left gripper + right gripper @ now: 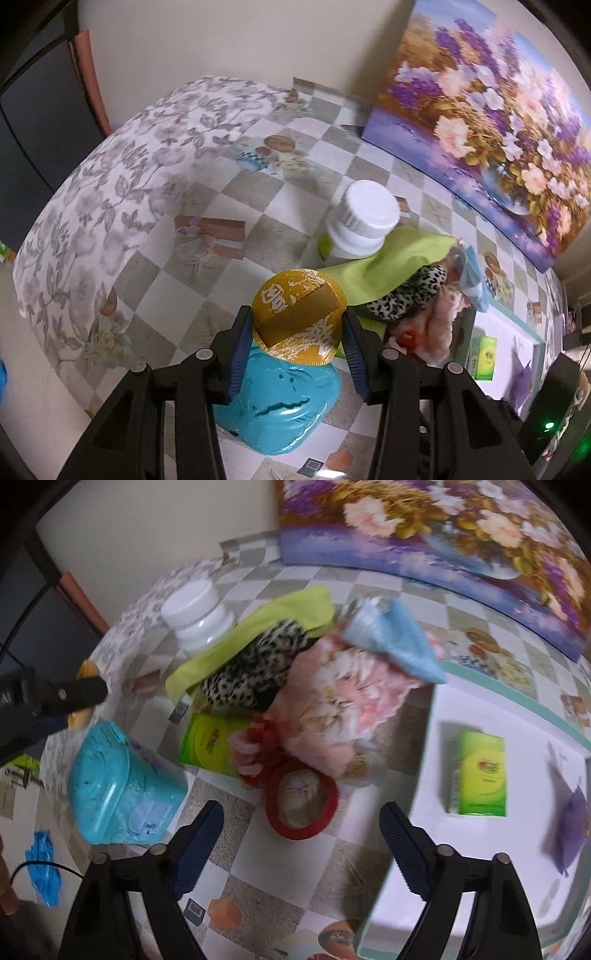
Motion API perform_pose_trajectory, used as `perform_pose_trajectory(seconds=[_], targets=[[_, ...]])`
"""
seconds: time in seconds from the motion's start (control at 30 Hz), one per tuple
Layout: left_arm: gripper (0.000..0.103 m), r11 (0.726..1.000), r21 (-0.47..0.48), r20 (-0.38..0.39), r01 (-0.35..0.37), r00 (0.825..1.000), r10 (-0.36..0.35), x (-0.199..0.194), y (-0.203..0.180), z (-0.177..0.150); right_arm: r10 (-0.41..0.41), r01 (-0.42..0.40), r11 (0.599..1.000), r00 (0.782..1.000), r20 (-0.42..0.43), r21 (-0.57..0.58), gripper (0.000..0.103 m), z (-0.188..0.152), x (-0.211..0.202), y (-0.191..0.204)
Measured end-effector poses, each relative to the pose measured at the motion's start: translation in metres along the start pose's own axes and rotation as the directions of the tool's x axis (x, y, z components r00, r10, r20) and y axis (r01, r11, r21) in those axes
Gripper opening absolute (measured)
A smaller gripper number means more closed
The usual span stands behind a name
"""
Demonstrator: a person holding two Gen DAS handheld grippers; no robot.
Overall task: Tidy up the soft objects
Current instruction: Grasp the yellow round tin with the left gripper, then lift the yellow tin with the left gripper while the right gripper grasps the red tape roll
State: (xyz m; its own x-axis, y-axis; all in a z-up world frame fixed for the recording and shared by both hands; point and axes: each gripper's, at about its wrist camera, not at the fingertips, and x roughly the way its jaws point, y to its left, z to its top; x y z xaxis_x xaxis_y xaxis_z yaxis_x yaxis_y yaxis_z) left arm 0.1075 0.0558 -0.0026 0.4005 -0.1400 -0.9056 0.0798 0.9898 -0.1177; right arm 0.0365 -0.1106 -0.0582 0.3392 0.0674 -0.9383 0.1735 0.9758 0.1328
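Note:
My left gripper (297, 332) is shut on a round yellow printed pad with a brown band (299, 314), held above a blue plastic tub (277, 402). Its arm shows at the left of the right wrist view (55, 696). My right gripper (301, 845) is open and empty, hovering above the table near a red ring (303, 801). Ahead lies a pile of soft things: a green cloth (258, 616), a leopard-print fabric (251, 664), a pink fluffy cloth (343, 698), a light blue cloth (399, 638) and a red and pink scrunchie (255, 749).
A white-capped bottle (364, 218) stands beside the pile. A white tray with a teal rim (424, 768) at the right holds a green tissue pack (480, 775) and a purple pouch (569, 827). Another green pack (210, 742) lies by the tub. A flower painting (487, 110) leans on the wall.

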Motion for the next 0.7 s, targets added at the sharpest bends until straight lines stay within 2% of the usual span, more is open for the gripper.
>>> perform_pose_trajectory(seconds=[0.2,0.33,0.47,0.5,0.6,0.7], targets=[[0.049,1.000,-0.015,-0.031,-0.004,1.000,0.003,0.013,0.004,0.002,-0.037,0.036,0.999,0.998,-0.047,-0.035,0.076,0.000,0.022,0.007],[0.049,1.000,-0.016,-0.032,-0.007,0.999,0.006,0.016,0.005,0.003,-0.059,0.056,0.997,0.996,-0.071,-0.044,0.076,0.000,0.036,0.009],[0.049,1.000,-0.012,-0.033,-0.008,0.999,0.008,0.017,0.006,0.004,-0.089,0.085,0.994,0.994,-0.058,-0.068,0.075,0.002,0.040,0.012],[0.049,1.000,-0.011,-0.033,-0.009,0.999,0.009,0.017,0.006,0.004,-0.097,0.093,0.993,0.994,-0.055,-0.075,0.072,0.002,0.041,0.013],[0.049,1.000,-0.013,-0.033,-0.008,0.999,0.008,0.017,0.006,0.004,-0.123,0.118,0.988,0.991,-0.043,-0.103,0.055,0.003,0.041,0.018],[0.049,1.000,-0.007,-0.032,-0.012,0.999,0.011,0.016,0.005,0.004,-0.121,0.115,0.988,0.991,-0.048,-0.105,0.054,0.001,0.041,0.020]])
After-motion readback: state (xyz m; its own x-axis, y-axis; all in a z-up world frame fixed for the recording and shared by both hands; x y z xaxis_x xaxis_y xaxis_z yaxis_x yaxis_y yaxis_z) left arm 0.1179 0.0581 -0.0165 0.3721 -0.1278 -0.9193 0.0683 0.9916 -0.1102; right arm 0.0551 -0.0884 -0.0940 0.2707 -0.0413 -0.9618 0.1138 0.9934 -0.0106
